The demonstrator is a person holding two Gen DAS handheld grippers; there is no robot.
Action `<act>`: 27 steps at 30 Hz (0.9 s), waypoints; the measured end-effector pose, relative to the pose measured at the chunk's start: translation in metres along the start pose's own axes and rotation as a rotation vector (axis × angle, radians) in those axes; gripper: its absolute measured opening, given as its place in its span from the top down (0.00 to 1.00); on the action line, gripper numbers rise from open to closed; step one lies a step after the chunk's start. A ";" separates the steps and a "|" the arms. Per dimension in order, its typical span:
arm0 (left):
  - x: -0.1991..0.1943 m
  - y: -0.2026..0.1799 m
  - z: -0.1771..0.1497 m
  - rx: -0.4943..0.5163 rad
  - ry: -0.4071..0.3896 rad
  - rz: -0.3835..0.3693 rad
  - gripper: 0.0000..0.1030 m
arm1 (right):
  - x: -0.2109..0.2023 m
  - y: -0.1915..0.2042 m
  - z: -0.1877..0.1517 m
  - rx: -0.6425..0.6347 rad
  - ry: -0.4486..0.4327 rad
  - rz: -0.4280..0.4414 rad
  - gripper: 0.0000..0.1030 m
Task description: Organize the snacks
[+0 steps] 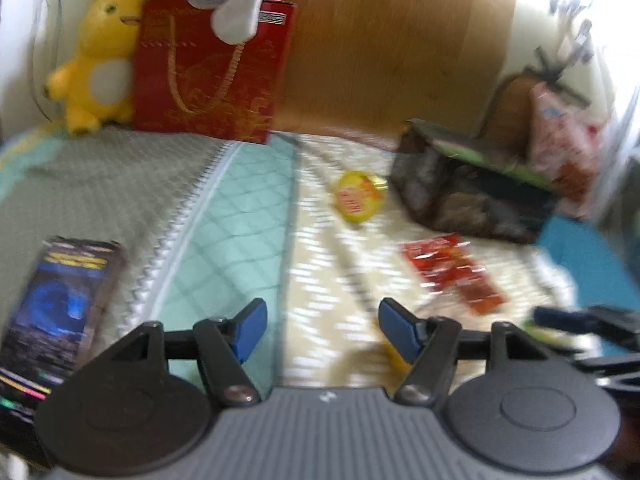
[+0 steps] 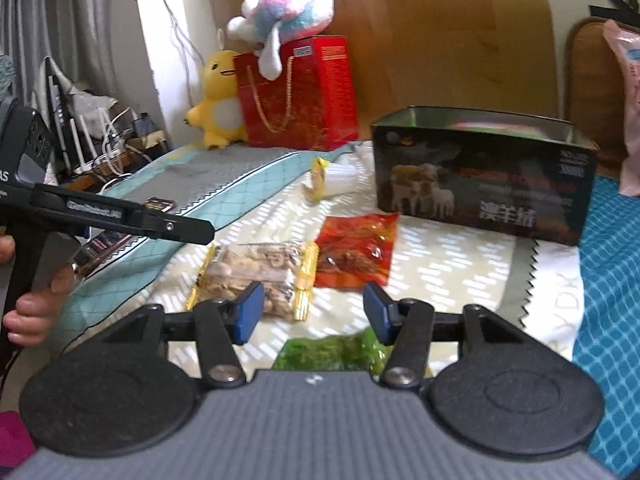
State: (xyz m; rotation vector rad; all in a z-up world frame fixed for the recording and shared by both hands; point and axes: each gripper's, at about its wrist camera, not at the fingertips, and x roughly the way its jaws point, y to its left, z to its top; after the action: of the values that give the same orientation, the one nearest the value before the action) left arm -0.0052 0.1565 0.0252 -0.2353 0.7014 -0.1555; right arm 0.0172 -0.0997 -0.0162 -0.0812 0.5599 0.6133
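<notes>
Snacks lie on a quilted bed. In the right wrist view a clear pack of nuts [image 2: 256, 276], a red snack packet [image 2: 356, 256], a green packet [image 2: 336, 352] and a small yellow packet [image 2: 320, 178] lie before an open dark tin box [image 2: 480, 184]. My right gripper [image 2: 314, 312] is open and empty, above the green packet. In the blurred left wrist view my left gripper [image 1: 322, 330] is open and empty over the bed, with the red packet [image 1: 452, 272], a yellow packet [image 1: 358, 196] and the box [image 1: 472, 196] ahead.
A red gift bag [image 2: 300, 92] with a pastel plush [image 2: 292, 4] on top and a yellow plush duck [image 2: 218, 100] stand at the headboard. A dark blue box [image 1: 60, 308] lies at left. The left tool [image 2: 120, 216] crosses the right view. Blue cloth [image 2: 612, 280] at right.
</notes>
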 end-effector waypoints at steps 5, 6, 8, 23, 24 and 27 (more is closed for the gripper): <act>-0.007 -0.003 0.002 -0.026 0.020 -0.146 0.38 | 0.007 0.010 0.006 -0.060 0.015 0.013 0.36; -0.007 -0.004 0.002 -0.027 0.026 -0.162 0.38 | 0.008 0.011 0.005 -0.068 0.018 0.018 0.36; -0.005 -0.005 0.001 -0.032 0.039 -0.182 0.38 | 0.012 0.014 0.003 -0.088 0.029 0.023 0.36; 0.015 -0.027 -0.029 0.031 -0.008 -0.189 0.22 | 0.034 0.036 -0.010 -0.222 0.068 -0.043 0.23; 0.016 -0.033 -0.032 0.068 -0.024 -0.176 0.20 | 0.034 0.036 -0.009 -0.222 0.067 -0.044 0.23; 0.016 -0.040 -0.033 0.121 -0.026 -0.181 0.20 | 0.033 0.039 -0.010 -0.226 0.058 -0.068 0.23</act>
State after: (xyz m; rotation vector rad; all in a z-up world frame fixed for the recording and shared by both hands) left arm -0.0169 0.1093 0.0012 -0.1842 0.6422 -0.3660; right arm 0.0125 -0.0525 -0.0385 -0.3308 0.5396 0.6078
